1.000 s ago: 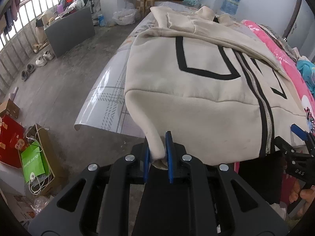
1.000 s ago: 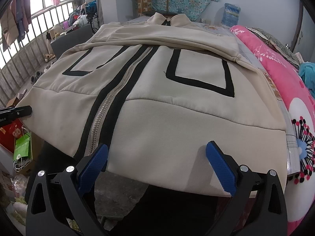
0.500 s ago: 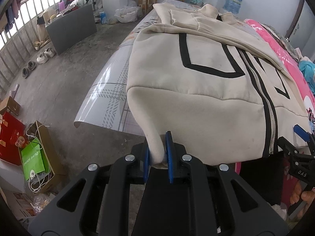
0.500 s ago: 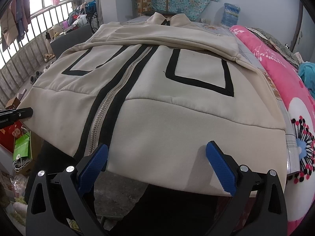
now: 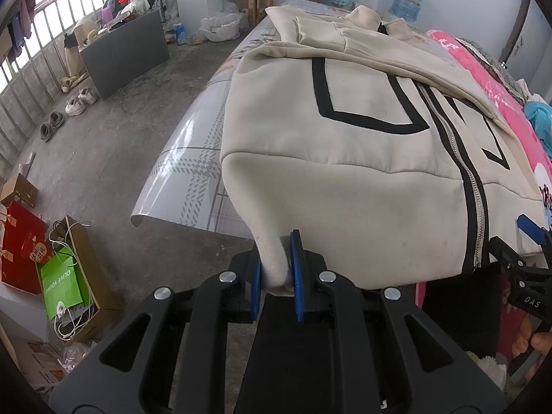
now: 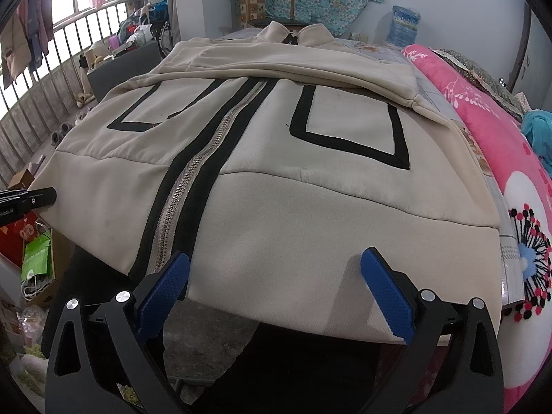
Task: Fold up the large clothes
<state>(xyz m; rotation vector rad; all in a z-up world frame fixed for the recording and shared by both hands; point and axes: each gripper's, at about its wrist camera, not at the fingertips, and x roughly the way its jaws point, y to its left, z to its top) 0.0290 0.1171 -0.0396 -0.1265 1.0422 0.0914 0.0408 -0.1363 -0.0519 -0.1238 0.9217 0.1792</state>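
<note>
A cream zip-up jacket point(image 5: 362, 158) with black trim and black square outlines lies front-up on the bed, sleeves folded across its chest. My left gripper point(image 5: 276, 269) is shut on the jacket's lower left hem corner, which hangs off the bed's edge. In the right wrist view the same jacket point(image 6: 310, 214) fills the frame, and my right gripper point(image 6: 276, 276) stands wide open just in front of the hem, right of the zipper point(image 6: 186, 200), with nothing between its blue pads. The right gripper's tip point(image 5: 531, 227) shows at the right edge of the left wrist view.
A pink flowered quilt point(image 6: 500, 158) lies along the bed's right side. A glossy patterned sheet point(image 5: 193, 172) covers the bed's left edge. On the concrete floor to the left stand a green bag point(image 5: 62, 283), red boxes, shoes and a grey cabinet point(image 5: 127, 55).
</note>
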